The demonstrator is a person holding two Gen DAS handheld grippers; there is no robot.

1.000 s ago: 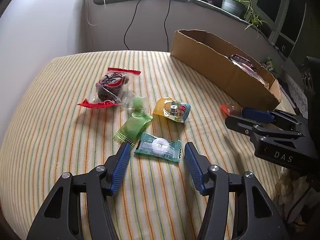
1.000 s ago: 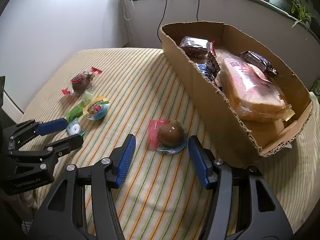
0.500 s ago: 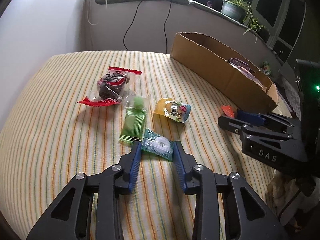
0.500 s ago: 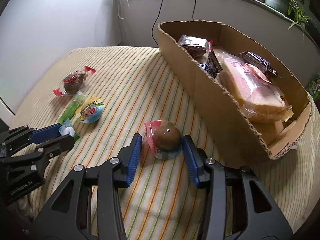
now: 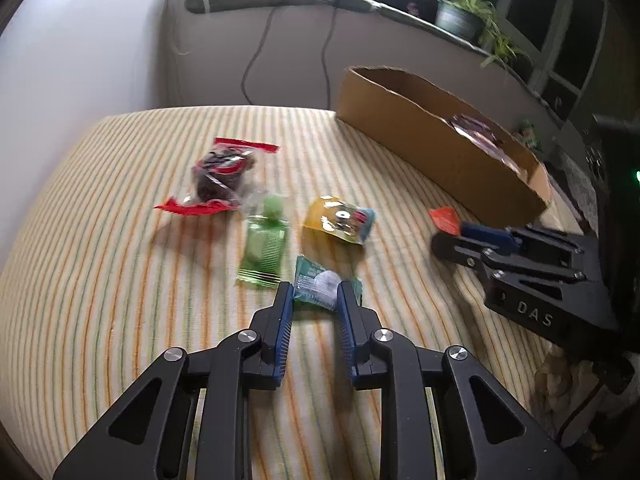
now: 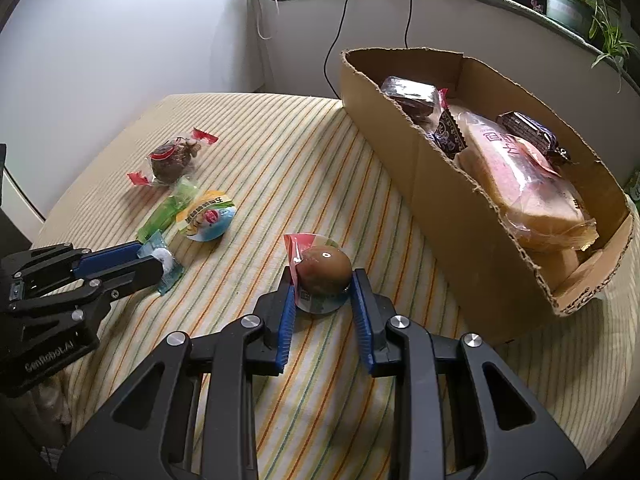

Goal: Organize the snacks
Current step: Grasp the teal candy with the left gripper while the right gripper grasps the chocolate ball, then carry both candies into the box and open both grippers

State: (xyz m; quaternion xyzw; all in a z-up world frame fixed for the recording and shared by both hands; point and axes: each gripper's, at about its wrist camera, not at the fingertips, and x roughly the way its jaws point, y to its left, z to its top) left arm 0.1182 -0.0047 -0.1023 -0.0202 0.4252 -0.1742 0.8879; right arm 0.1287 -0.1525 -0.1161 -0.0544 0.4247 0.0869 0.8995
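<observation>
Two hand-held grippers at work over a striped cloth (image 6: 280,152), each clamped on one snack. The left gripper (image 5: 314,294) has its blue fingers closed against the two sides of a teal sweet packet (image 5: 320,282), which lies flat on the cloth directly ahead of the fingertips, its long axis across the fingers. The right gripper (image 6: 322,286) is closed on a wrapped brown egg (image 6: 324,270), the wrapper's red end pointing away from the gripper. The cardboard box (image 6: 416,184), already holding bread and dark-wrapped cakes, stands to the right of both grippers, its long side running away from the onlooker; the right gripper is near that wall, the left one well apart from it, so the egg probably has the shorter carry. Still loose on the cloth: a red-ended cake packet (image 5: 222,176), a green packet (image 5: 264,248) and a yellow jelly cup (image 5: 340,220), all beyond the left gripper.
</observation>
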